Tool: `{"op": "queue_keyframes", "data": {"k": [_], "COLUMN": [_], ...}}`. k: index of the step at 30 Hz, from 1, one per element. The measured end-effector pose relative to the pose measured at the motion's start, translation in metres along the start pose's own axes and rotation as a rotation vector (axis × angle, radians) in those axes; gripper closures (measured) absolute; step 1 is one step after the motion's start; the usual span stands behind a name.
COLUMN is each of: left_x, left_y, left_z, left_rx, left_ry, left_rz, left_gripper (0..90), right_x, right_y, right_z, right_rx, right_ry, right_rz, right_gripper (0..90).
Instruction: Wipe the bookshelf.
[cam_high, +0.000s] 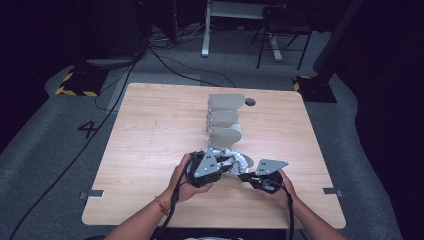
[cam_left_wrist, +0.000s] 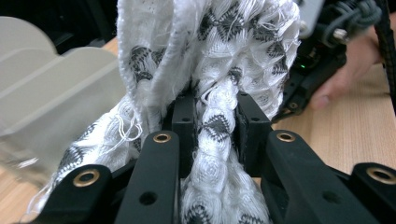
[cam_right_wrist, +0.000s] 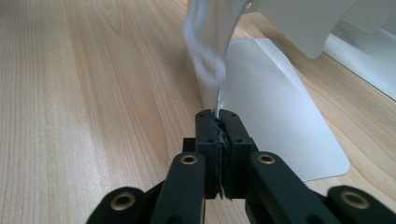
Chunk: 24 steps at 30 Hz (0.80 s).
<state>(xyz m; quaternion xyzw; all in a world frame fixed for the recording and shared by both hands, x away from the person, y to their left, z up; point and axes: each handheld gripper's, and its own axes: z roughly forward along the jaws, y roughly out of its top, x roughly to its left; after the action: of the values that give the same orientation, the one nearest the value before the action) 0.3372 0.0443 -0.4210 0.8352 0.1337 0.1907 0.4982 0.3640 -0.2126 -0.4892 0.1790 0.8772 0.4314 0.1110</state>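
Both grippers clamp the white sock: left gripper bunches it; right gripper pinches an edge; next, probably into the grey rack.

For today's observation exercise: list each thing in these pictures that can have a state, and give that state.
Knitted cloth: bunched, lifted off the table, gripped by both grippers.
Left gripper: shut on the cloth.
Right gripper: shut on a thin edge of cloth.
Grey divider rack: upright, slots empty.
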Motion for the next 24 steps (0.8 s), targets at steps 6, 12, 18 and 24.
{"op": "queue_keyframes", "data": {"k": [6, 12, 18, 24], "left_x": [-0.005, -0.004, 0.000, -0.002], "left_y": [-0.015, -0.041, -0.058, -0.056], "left_z": [0.020, 0.038, 0.045, 0.044], "left_rx": [0.065, 0.178, 0.251, 0.245], "left_ry": [-0.047, -0.075, -0.094, -0.087], "left_rz": [-0.009, -0.024, -0.059, -0.050], "left_gripper": [73.9, 74.0, 74.0, 74.0], "right_x": [-0.001, -0.002, -0.002, -0.003], "right_y": [-0.004, -0.006, -0.007, -0.008], "right_z": [0.002, 0.003, 0.005, 0.005], "right_rx": [0.001, 0.015, 0.030, 0.032], "right_ry": [0.002, 0.002, 0.005, 0.009], "right_rz": [0.007, 0.005, 0.011, 0.017], "right_gripper": [87.6, 87.5, 87.1, 87.2]}}
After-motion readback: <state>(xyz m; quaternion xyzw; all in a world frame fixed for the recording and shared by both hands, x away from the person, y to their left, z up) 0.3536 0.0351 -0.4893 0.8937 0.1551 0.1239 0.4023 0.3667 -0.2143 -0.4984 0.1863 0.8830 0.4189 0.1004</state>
